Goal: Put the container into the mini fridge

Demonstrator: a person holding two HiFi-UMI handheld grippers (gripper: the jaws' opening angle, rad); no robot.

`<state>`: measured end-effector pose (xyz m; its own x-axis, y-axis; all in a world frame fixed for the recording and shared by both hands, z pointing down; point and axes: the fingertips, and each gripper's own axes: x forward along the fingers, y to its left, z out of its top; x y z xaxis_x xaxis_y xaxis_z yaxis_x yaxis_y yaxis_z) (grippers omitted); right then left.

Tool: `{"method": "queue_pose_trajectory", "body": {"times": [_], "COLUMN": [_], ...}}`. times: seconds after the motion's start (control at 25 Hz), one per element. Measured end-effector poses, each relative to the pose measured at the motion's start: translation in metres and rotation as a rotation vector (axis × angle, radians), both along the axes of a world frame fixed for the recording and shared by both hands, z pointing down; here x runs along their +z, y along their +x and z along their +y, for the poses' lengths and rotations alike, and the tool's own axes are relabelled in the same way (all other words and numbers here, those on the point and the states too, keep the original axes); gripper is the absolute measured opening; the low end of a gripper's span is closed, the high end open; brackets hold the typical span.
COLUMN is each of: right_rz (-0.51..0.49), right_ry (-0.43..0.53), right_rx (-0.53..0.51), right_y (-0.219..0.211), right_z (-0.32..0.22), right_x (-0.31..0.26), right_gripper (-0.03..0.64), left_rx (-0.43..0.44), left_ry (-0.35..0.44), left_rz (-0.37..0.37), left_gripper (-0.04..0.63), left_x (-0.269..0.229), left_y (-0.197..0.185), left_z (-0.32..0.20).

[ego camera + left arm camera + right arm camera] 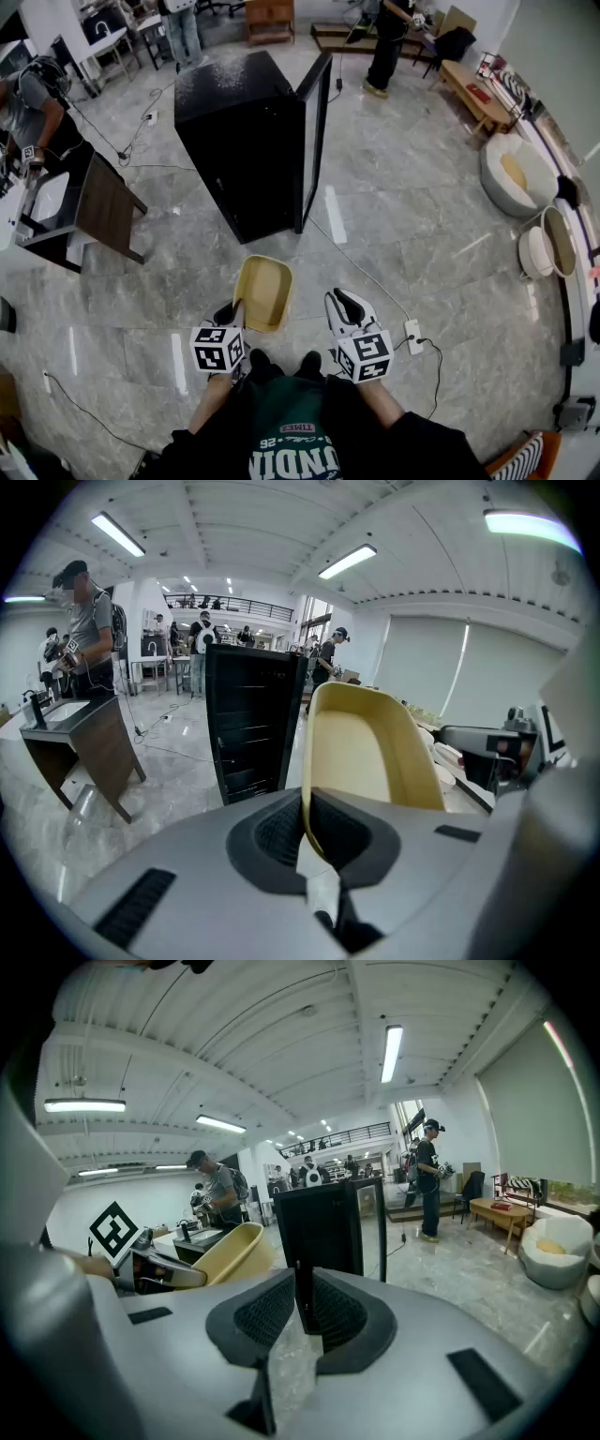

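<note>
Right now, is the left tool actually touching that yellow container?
Touching. In the left gripper view, the left tool is clamped on the rim of the yellow container, its jaws pressed against both sides.

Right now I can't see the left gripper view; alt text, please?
The left gripper has its fingers shut on the near rim of a yellow container that juts forward. Beyond, to its left, a black mini fridge stands open on the grey floor.

Partial print "UNDIN" and "26" on the person's green shirt [281, 412]
</note>
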<state>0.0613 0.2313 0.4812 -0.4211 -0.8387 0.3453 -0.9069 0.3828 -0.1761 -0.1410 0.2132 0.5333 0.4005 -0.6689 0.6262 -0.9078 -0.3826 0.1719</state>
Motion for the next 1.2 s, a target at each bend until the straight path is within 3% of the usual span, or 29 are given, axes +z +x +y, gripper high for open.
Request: {"method": "queue_pose_trajectory", "body": {"times": [0.6,1.2], "right_rz": [0.045,0.043], "right_ry": [0.096,0.081], "right_rx": [0.022,-0.005], "right_y": [0.002,0.001], "right_z": [-0.009,-0.014], "right_x": [-0.019,-0.014], "right_gripper": [0.043,0.042], "left_rx": [-0.006,-0.005], "left_ry": [-0.008,-0.026], "left_rz": [0.005,-0.020], "left_gripper": [0.017,0.017], "left_x": [-0.001,0.007], "left_y": [0.010,0.013], "left_z": [-0.003,-0.006]}}
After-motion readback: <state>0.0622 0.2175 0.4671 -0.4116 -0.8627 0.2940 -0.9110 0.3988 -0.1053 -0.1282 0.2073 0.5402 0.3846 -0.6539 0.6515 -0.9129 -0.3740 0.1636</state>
